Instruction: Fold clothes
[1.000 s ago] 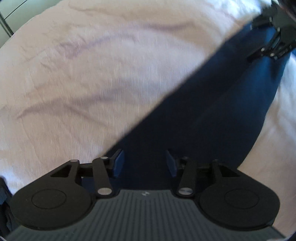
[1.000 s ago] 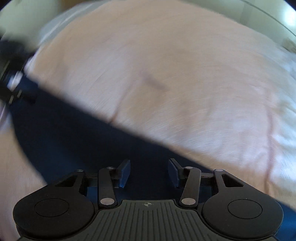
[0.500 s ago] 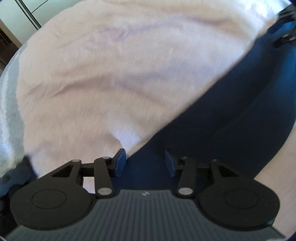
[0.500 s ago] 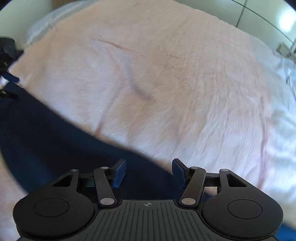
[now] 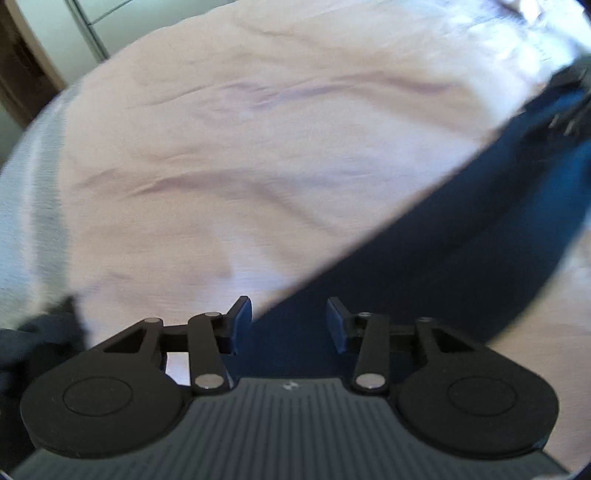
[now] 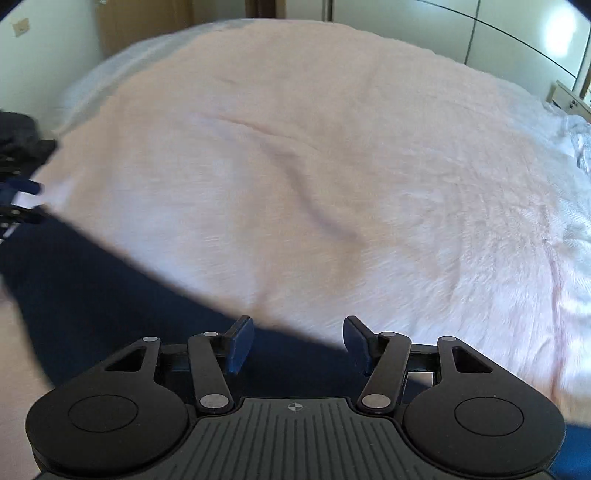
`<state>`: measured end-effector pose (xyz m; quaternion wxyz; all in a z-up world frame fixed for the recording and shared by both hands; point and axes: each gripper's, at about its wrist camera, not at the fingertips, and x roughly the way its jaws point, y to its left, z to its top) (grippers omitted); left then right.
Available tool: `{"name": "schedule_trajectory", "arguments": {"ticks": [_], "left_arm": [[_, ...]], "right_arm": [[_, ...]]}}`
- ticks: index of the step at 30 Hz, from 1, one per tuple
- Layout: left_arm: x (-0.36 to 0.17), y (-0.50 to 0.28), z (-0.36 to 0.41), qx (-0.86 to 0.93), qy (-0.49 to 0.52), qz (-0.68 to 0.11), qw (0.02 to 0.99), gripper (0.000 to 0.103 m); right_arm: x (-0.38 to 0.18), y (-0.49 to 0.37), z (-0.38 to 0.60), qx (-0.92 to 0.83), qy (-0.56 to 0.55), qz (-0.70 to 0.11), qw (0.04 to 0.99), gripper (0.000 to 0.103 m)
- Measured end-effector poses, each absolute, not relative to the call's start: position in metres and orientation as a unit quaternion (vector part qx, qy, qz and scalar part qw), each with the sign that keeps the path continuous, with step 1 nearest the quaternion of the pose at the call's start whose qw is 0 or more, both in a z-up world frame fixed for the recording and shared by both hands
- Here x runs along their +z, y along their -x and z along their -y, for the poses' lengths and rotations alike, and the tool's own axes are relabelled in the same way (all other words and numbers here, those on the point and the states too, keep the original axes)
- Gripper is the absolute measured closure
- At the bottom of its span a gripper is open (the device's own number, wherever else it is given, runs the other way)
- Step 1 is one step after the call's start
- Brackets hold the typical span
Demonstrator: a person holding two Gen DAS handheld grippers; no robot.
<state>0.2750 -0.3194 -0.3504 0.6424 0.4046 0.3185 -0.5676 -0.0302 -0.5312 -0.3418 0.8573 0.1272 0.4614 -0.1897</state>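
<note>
A navy blue garment lies as a long dark band across the pale pink bed cover. My left gripper hovers over its near end. Its jaws are closing, with navy cloth showing in the gap and the pads not pressing on it. Its left fingertip stands over bare cover. In the right wrist view the same garment runs away to the left. My right gripper is open above its edge. Each gripper shows blurred in the other's view: the right gripper and the left gripper.
A dark heap of cloth sits at the left edge of the bed, also seen as a dark heap. White bedding lies at the far right. Pale wardrobe doors stand beyond the bed.
Both views have pulled back, so more of the bed shows. The navy edge has slid rightward off the left gripper's left finger. The left jaws stand slightly narrower. Each gripper has drifted towards the other view's edge.
</note>
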Motion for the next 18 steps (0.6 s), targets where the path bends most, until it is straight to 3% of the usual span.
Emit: {"name": "schedule_trajectory", "arguments": {"ticks": [8, 13, 18], "left_arm": [[-0.358, -0.218, 0.35, -0.64, -0.398, -0.311, 0.579, 0.064], [-0.357, -0.201, 0.388, -0.664, -0.377, -0.318, 0.562, 0.063], [-0.384, -0.182, 0.411, -0.651, -0.443, -0.306, 0.534, 0.063]], "right_arm": [[-0.373, 0.03, 0.464, -0.17, -0.223, -0.457, 0.844, 0.044], [-0.33, 0.091, 0.473, -0.251, -0.23, -0.411, 0.846, 0.044], [-0.367, 0.149, 0.486, -0.282, -0.283, -0.454, 0.796, 0.045]]}}
